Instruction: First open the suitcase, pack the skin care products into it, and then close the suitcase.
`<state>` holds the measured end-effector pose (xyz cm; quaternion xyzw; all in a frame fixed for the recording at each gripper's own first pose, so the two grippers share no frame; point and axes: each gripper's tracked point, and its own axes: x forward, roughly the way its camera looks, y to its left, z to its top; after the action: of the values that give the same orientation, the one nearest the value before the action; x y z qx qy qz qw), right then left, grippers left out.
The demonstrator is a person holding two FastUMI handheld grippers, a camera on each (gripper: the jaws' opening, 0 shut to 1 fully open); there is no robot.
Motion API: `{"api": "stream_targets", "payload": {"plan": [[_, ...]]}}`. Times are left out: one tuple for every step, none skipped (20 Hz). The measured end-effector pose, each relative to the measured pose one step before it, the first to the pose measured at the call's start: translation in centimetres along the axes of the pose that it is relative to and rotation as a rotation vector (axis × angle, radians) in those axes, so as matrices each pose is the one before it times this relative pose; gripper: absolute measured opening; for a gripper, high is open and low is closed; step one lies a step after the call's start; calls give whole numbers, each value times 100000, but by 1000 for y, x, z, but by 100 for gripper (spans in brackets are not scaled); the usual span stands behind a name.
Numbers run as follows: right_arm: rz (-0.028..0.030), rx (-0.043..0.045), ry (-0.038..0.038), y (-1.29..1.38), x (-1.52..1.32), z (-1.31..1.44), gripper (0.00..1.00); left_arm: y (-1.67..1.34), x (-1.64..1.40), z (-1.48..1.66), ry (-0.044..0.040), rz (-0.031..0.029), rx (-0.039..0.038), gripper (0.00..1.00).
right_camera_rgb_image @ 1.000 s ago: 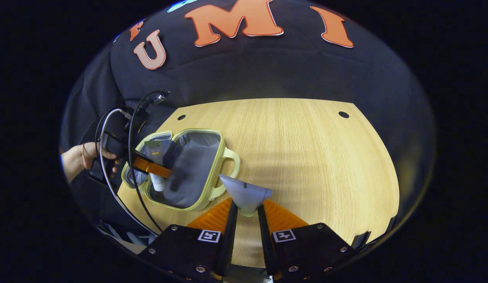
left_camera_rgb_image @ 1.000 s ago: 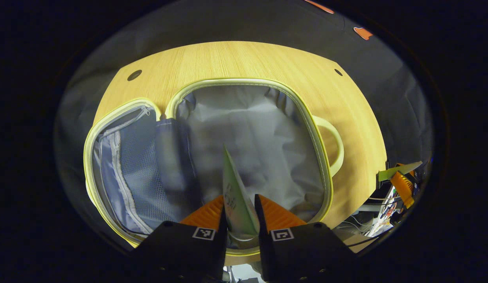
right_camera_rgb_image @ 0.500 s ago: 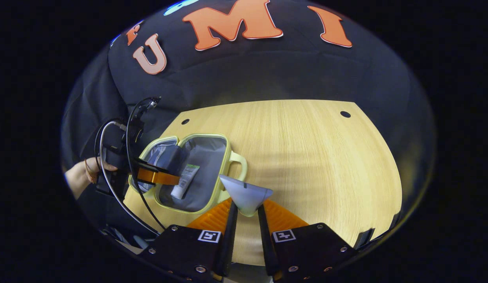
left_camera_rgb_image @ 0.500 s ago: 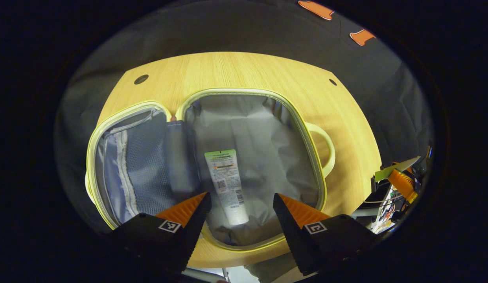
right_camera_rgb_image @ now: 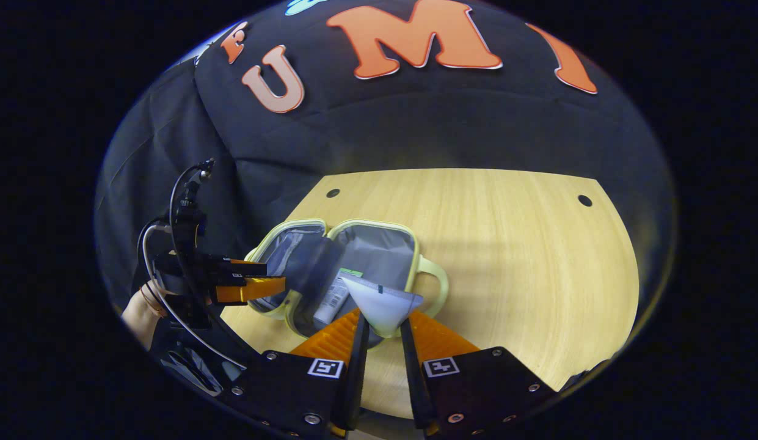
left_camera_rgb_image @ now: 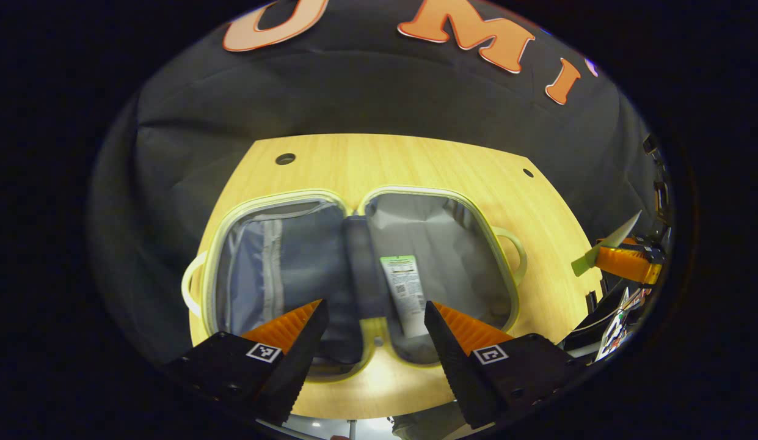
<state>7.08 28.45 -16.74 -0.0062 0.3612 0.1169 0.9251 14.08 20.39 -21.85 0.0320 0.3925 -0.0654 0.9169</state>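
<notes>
Packing step: one tube [left_camera_rgb_image: 405,293] lies inside suitcase [left_camera_rgb_image: 360,201]; left gripper [left_camera_rgb_image: 372,318] spread, empty; right gripper [right_camera_rgb_image: 382,333] clamps second tube [right_camera_rgb_image: 382,305], needs lowering in.

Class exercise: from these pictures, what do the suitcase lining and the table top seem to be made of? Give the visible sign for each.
Suitcase lining: seems a thin grey woven fabric with a slight sheen, since it creases and puckers. Table top: pale wood or wood-look laminate, matt, with fine straight grain lines; which of the two cannot be told.

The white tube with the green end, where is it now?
In the left gripper view, the tube lies in the open suitcase's right half, beside the centre hinge, beyond the open left gripper.
</notes>
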Motion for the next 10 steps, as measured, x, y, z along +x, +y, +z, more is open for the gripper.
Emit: {"api": "stream_targets", "payload": {"plan": [[1675, -883, 1819, 847, 871, -107, 34, 1297, -807, -156, -1069, 1874, -1514, 98], [1214, -500, 2143, 810, 969, 42, 34, 1311, -838, -230, -1191, 1714, -1685, 98], [1035, -608, 2397, 718, 1060, -138, 34, 1045, -1096, -241, -1596, 1612, -1778, 98], [1121, 415, 3349, 569, 944, -288, 34, 1099, -926, 98, -2151, 1138, -1312, 98], [1880, 1841, 4047, 677, 794, -425, 34, 1027, -938, 291, -2942, 1506, -1068, 98], [449, 1732, 3491, 241, 1054, -305, 34, 1182, -1019, 269, -2327, 2270, -1366, 98], [-924, 1261, 3798, -254, 1570, -460, 29, 1113, -891, 290, -1355, 2298, -1505, 98], [-1209, 1571, 3271, -345, 1148, -435, 34, 1191, -703, 195, -1077, 1624, -1579, 98], [-908, 1181, 2781, -183, 838, -284, 34, 1148, -308, 73, -917, 1608, -1579, 98], [-1504, 759, 2151, -189, 877, -271, 34, 1654, -126, -491, -562, 1932, -1448, 98]]}}
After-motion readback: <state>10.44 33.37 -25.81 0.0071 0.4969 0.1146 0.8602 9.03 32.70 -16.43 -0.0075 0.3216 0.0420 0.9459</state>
